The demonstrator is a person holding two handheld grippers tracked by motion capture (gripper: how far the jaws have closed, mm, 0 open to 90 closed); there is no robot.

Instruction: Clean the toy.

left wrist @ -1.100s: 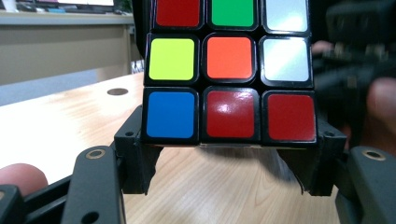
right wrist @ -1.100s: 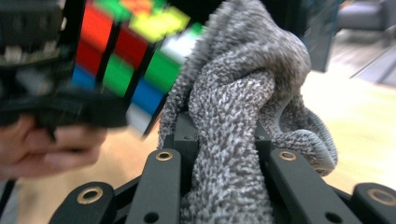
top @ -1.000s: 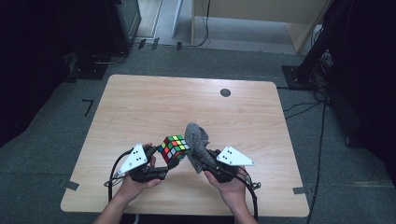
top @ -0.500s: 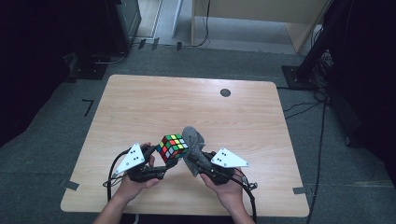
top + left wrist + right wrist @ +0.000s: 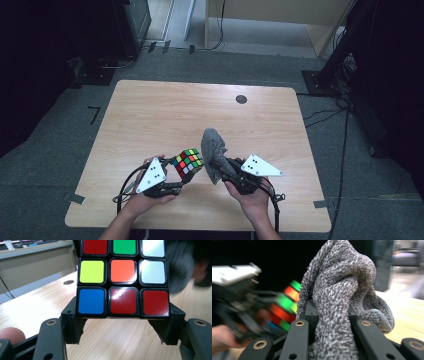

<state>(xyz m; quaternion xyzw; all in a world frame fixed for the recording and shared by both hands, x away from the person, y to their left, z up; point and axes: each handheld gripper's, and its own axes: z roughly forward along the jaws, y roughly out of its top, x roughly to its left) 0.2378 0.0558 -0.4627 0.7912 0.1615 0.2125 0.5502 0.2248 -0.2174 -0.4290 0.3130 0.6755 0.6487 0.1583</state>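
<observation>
Left tool (image 5: 186, 172) was clamped on a Rubik's cube (image 5: 188, 162), jaws closed against its two opposite sides near the bottom edge. In the left gripper view the cube (image 5: 122, 277) sat upright between the black jaws, raised off the table (image 5: 37, 305); the face toward the camera showed red, green, white on top, yellow, orange, white in the middle, blue, red, red at the bottom.

Right tool (image 5: 214, 165) was closed on a grey terry cloth (image 5: 213, 150). In the right gripper view the cloth (image 5: 342, 295) was bunched between the jaws, rising in a fold above them and drooping over one side.

In the high view both tools were held above the near part of the wooden table (image 5: 165, 115), left hand (image 5: 145, 197) and right hand (image 5: 252, 200) coming in from the bottom edge. Cube and cloth were just beside each other, cloth to the cube's right; cannot tell if touching. From the right gripper view the cube (image 5: 287, 305) appeared blurred, just beyond the cloth.

A dark round spot (image 5: 241, 99) sat at the table's far side, well apart from both tools. Grey carpet floor (image 5: 350, 165) surrounded the table.
</observation>
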